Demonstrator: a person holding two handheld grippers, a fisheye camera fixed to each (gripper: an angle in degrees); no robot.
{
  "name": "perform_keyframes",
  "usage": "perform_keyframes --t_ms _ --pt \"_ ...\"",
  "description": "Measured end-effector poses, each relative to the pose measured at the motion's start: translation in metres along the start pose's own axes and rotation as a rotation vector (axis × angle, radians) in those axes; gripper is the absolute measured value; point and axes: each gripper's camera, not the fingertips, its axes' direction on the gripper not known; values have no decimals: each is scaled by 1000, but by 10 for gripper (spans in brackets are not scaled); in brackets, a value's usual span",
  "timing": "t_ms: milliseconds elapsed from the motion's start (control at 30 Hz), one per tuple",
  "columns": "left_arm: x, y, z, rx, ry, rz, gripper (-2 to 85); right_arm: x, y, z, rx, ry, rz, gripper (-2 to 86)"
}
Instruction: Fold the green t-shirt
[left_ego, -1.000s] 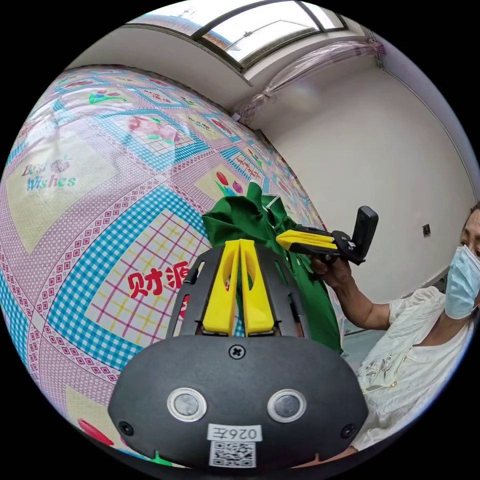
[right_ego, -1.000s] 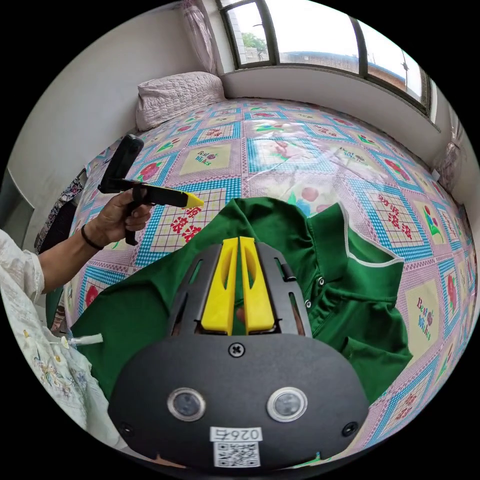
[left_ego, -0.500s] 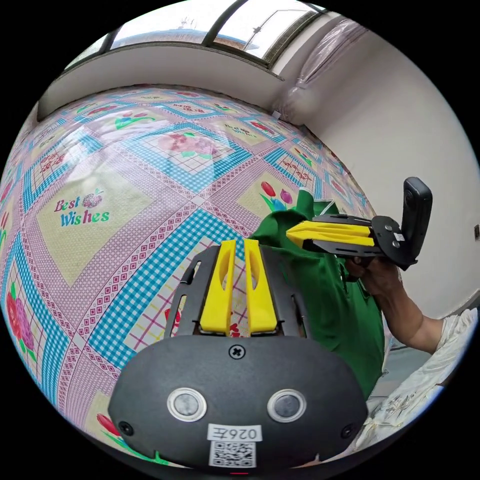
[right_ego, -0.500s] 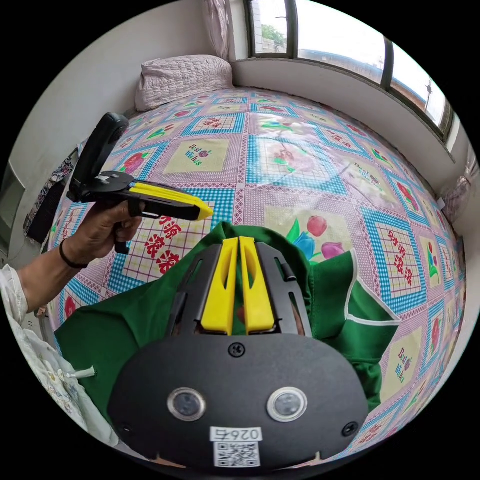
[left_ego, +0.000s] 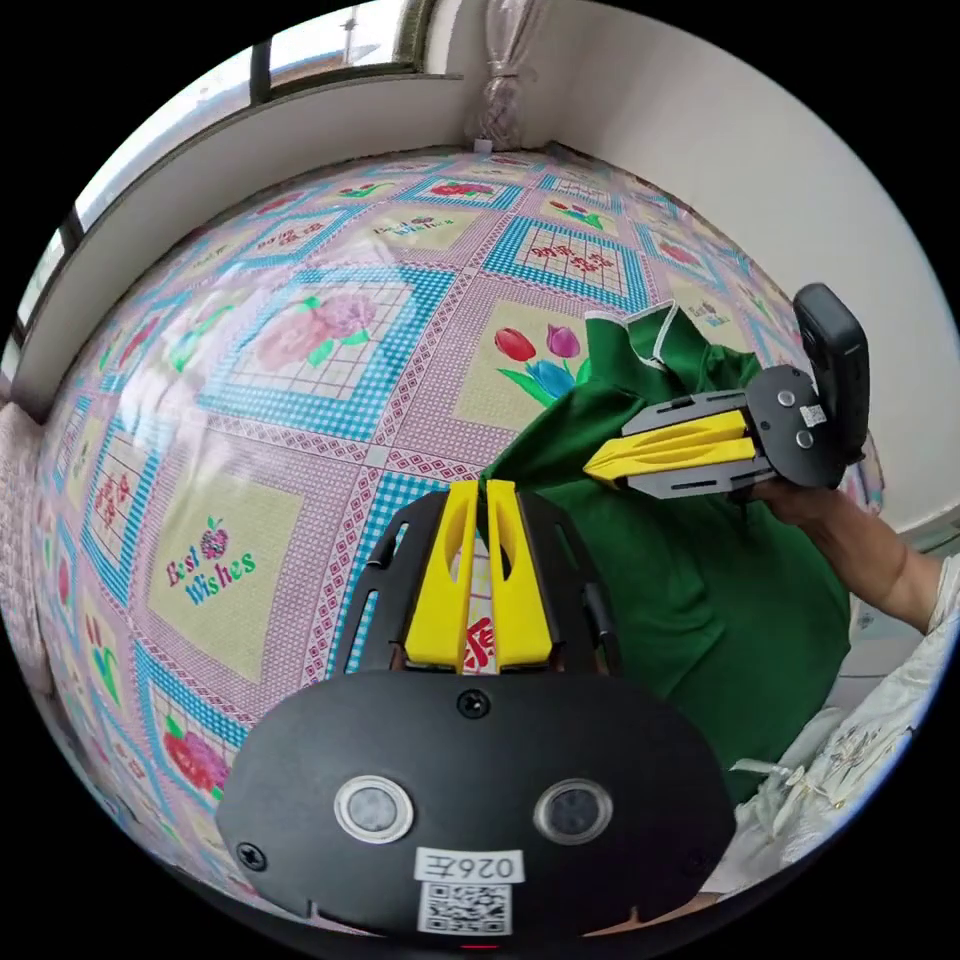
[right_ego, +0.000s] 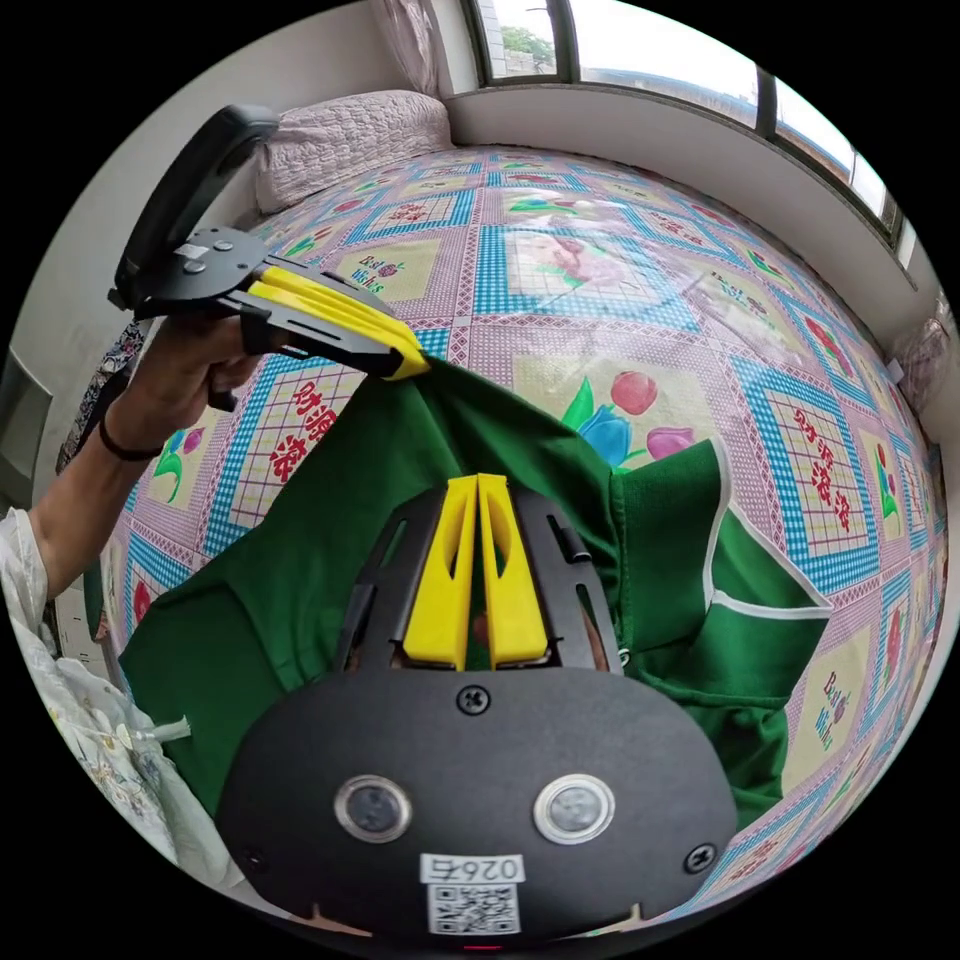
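The green t-shirt (right_ego: 320, 500) lies partly spread on the bed, its white-trimmed collar (right_ego: 722, 560) to the right. My right gripper (right_ego: 478, 480) is shut, with green cloth under and between its yellow jaws. My left gripper (right_ego: 412, 366), held by a hand, is shut on the shirt's far edge, which rises to a point at its tips. In the left gripper view, my left gripper (left_ego: 478, 487) meets the corner of the t-shirt (left_ego: 700, 590). The right gripper (left_ego: 592, 466) rests over the cloth to the right of it.
The bed is covered by a checked, flowered sheet (right_ego: 600, 280) that reaches a window sill (right_ego: 700, 130). A pillow (right_ego: 350, 145) lies at the far end. A white wall (left_ego: 760, 160) runs along one side. A person's pale sleeve (right_ego: 90, 720) hangs near the bed's edge.
My left gripper has come in to the shirt's edge and shut on it, and the cloth now peaks at its tips. The right gripper has kept its hold.
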Motion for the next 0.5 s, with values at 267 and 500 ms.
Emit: perform_keyframes --t_ms 267,500 --pt "60 -26 37 -191 -316 370 14 -16 24 -22 65 51 32 -9" --pt "0 -27 18 -140 -58 290 19 -41 48 -8 45 53 -38 -9"
